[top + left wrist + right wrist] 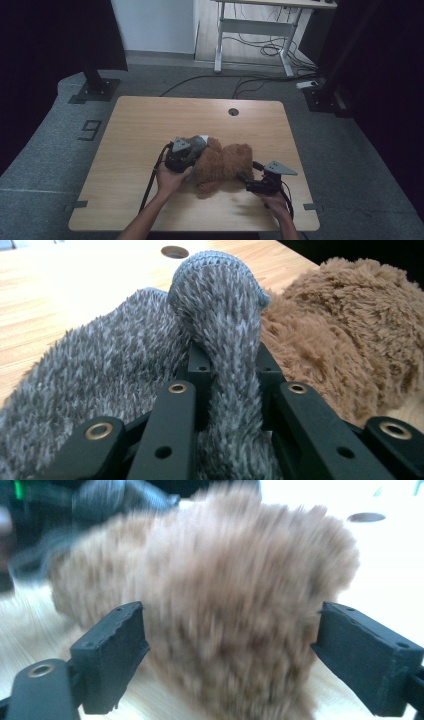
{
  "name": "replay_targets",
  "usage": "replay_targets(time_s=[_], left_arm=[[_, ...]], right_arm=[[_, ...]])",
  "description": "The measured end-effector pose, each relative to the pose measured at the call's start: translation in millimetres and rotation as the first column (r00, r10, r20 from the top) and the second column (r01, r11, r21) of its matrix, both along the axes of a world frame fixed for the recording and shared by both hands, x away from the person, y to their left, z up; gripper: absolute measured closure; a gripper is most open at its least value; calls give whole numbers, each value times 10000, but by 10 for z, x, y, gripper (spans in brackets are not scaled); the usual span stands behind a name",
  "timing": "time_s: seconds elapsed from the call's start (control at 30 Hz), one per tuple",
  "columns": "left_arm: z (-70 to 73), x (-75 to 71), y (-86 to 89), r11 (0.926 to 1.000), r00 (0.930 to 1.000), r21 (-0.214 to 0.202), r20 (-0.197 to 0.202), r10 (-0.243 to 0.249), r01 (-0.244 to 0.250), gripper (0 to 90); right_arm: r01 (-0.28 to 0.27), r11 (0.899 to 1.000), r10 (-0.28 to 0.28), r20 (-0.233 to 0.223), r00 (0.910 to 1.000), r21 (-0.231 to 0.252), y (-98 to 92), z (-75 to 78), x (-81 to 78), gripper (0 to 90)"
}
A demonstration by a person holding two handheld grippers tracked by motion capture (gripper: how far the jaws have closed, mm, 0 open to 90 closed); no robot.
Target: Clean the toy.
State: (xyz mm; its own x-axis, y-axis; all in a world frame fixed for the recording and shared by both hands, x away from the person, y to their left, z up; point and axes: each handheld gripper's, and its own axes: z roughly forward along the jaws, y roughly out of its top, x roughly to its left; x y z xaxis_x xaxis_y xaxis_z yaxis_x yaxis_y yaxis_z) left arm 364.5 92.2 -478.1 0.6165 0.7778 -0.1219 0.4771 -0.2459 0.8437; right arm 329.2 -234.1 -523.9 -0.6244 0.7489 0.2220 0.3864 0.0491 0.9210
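**Grey garment pinched as plush bear lies on the table**

While a brown plush bear [222,167] lies on its side near the middle of a wooden table [140,130], the high view shows a person working it from the near edge with a gripper in each hand. The left gripper [192,150] sits at the bear's left end, where a grey knitted garment [200,142] covers the toy's head, and the right gripper [245,177] rests at the bear's near right, its grey plate on top. A round cable hole [233,111] marks the table's far side.

From the left gripper view, the jaws are clenched on a fold of the grey garment [225,340], which stands up between them in a ridge; the rest of the knit spreads to the left and the brown bear [350,330] lies just beside it on the right. The pinch looks meant to pull the garment along or off the toy.

From the right gripper view, which is blurred, the jaws stand released and wide, one on each side of the bear's furry bulk [225,595], and neither pad visibly presses the fur. That straddle probably serves to steady the bear or to take a fresh hold while the other hand tugs the knit.
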Motion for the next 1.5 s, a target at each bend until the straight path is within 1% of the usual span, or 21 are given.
replay_targets(time_s=[0.13, 0.2, 0.27, 0.33, 0.43, 0.47, 0.53, 0.57, 0.67, 0.73, 0.8, 0.87, 0.93, 0.97, 1.1, 1.2, 1.27, 1.33, 1.37, 1.4, 1.5], left_arm=[[-50, -138, 2, 9998, 9994, -161, 336, -68, 74, 767], [-71, -185, 14, 9995, 9991, -294, 421, -50, 63, 767], [-86, -217, 27, 9991, 9990, -416, 439, -72, 90, 767], [-98, -241, 35, 9988, 9989, -478, 452, -118, 140, 767], [-105, -272, 46, 9979, 9988, -600, 431, -215, 241, 767], [-105, -280, 46, 9979, 9988, -598, 440, -231, 257, 767], [-82, -293, 53, 9972, 9990, -678, 354, -281, 304, 766], [-51, -299, 56, 9967, 9993, -761, 275, -252, 272, 764], [95, -318, 8, 9979, 9983, -623, 566, -128, 163, 764], [205, -307, -72, 9983, 9970, -497, 737, -252, 289, 763], [318, -290, -180, 9966, 9954, -627, 831, -476, 529, 763], [418, -276, -332, 9940, 9929, -743, 939, -737, 808, 763], [493, -257, -532, 9905, 9896, -811, 1001, -1029, 1112, 762], [522, -240, -675, 9885, 9874, -761, 1000, -1228, 1307, 762], [516, -177, -1133, 9818, 9805, -391, 738, -1824, 1856, 761], [380, -110, -1465, 9769, 9773, 399, 199, -2109, 2100, 755], [269, -67, -1543, 9759, 9789, 767, -99, -2043, 2044, 753], [168, -37, -1525, 9794, 9809, 548, -215, -1934, 1943, 760], [149, -33, -1492, 9807, 9811, 338, -251, -1918, 1925, 764], [147, -40, -1472, 9814, 9816, 291, -262, -1891, 1899, 768], [166, -75, -1404, 9806, 9822, 553, -116, -1876, 1879, 770]], right_arm=[[296, 9996, -296, 21, 9996, 40, 24, 143, 28, 70], [397, 9991, -398, -57, 9992, -145, 87, 157, 87, 49], [392, 9985, -406, -343, 9986, -389, 161, 120, 157, 14], [374, 9977, -421, -840, 9956, -560, 212, 57, 213, 0], [187, 9982, -268, -1449, 9891, -573, 224, -21, 243, 0], [83, 9989, -155, -1568, 9875, -465, 213, -49, 241, 52], [-68, 9995, 24, -1479, 9890, -295, 195, -77, 216, 138], [-126, 9993, 75, -1427, 9897, -345, 188, -83, 198, 175], [-42, 9987, -20, -1219, 9925, -508, 196, -87, 147, 265], [-51, 9978, -14, -978, 9952, -661, 209, -99, 118, 298], [-42, 9974, -20, -863, 9963, -724, 210, -104, 100, 314], [6, 9970, -63, -740, 9972, -773, 219, -110, 80, 321], [48, 9968, -99, -643, 9979, -798, 222, -118, 65, 330], [44, 9965, -93, -593, 9982, -834, 222, -120, 61, 332], [98, 9956, -138, -423, 9990, -932, 226, -127, 31, 336], [117, 9947, -148, -296, 9995, -1024, 231, -129, 13, 338], [162, 9940, -189, -238, 9995, -1083, 234, -131, 4, 343], [224, 9921, -247, -177, 9995, -1234, 242, -133, -7, 352], [255, 9917, -280, -179, 9994, -1258, 247, -138, -11, 354], [243, 9912, -261, -121, 9996, -1298, 247, -143, -13, 356], [231, 9886, -232, 6, 9997, -1489, 270, -137, -21, 359]])
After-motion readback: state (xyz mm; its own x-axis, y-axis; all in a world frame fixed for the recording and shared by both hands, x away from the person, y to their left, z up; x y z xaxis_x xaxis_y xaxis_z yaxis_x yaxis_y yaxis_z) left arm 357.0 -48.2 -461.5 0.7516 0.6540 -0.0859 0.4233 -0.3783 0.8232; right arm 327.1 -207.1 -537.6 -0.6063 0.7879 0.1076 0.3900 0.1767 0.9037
